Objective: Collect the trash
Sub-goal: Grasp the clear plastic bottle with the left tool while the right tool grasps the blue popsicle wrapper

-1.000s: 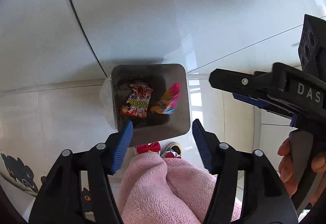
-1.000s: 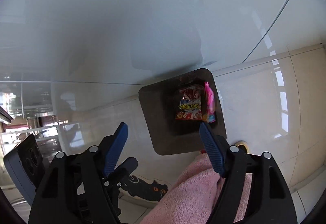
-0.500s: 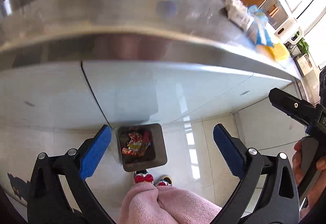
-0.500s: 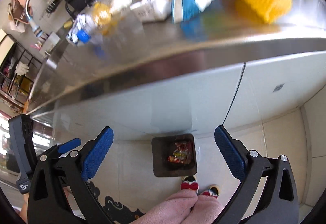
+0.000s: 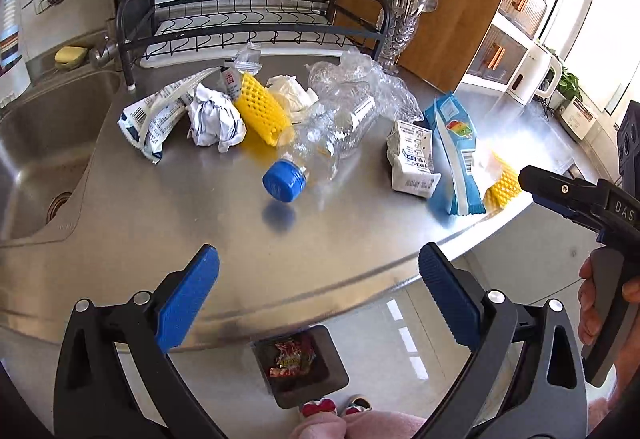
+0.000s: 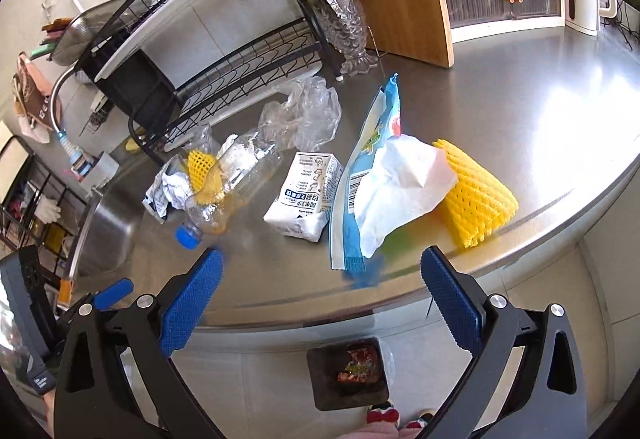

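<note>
Left wrist view: our left claw (image 5: 318,281) has come up from over the bin (image 5: 300,367) to table (image 5: 160,223) height, jaws just widened to fully released, nothing between them. The bin sits on the floor below the table edge with a red wrapper (image 5: 290,355) already in it, so we judge one drop done and the next pick pending. Closest candidate ahead is the clear bottle (image 5: 320,143) with its blue cap; this view alone shows the sink (image 5: 48,143) and the barcode pouch (image 5: 154,119). Right wrist view: right claw (image 6: 324,297) likewise raised, released, empty. Only here do we see the white tissue (image 6: 400,179) lying over the blue wrapper (image 6: 352,199), with the yellow foam net (image 6: 476,195) touching it and the milk carton (image 6: 304,195) beside.
</note>
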{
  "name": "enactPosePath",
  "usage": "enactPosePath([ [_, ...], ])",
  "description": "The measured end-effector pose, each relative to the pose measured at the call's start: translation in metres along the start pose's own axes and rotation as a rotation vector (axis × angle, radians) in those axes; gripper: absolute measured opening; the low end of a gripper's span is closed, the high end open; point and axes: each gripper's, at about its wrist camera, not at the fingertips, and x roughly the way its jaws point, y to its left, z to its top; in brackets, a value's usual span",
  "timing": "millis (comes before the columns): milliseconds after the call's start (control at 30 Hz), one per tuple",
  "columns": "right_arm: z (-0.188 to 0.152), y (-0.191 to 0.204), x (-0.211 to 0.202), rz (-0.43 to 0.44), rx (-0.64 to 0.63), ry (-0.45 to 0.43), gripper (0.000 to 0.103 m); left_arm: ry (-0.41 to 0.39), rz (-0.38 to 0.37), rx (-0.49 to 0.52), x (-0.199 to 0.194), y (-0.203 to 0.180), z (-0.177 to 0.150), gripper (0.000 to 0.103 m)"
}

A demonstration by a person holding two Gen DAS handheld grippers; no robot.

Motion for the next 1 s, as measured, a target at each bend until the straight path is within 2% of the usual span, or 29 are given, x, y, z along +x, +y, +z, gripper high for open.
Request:
enactPosePath([
  [167, 0.006, -0.009, 0.018, -0.007, 0.049, 0.049, 0.097, -0.001, 0.015, 0.039, 0.023, 0.004, 0.015, 0.094],
  [233, 0.007, -0.015, 0.028, -0.01, 0.081, 0.087, 0.09, -0.002, 0.013, 0.05, 0.031, 0.005, 0.023, 0.091],
  [333, 0.007, -0.021, 0.042, -0.015, 0.109, 0.12, 0.086, 0.005, 0.012, 0.066, 0.043, 0.007, 0.032, 0.088],
  [600, 0.011, -0.035, 0.058, -0.018, 0.161, 0.126, 0.085, -0.008, -0.002, 0.171, 0.064, -0.007, 0.065, 0.089],
  [767, 0.016, -0.037, 0.067, -0.024, 0.155, 0.138, 0.074, 0.008, -0.03, 0.192, 0.081, -0.01, 0.081, 0.087],
  [1000, 0.021, -0.039, 0.077, -0.024, 0.164, 0.151, 0.067, 0.088, -0.065, 0.219, 0.109, -0.01, 0.085, 0.073],
])
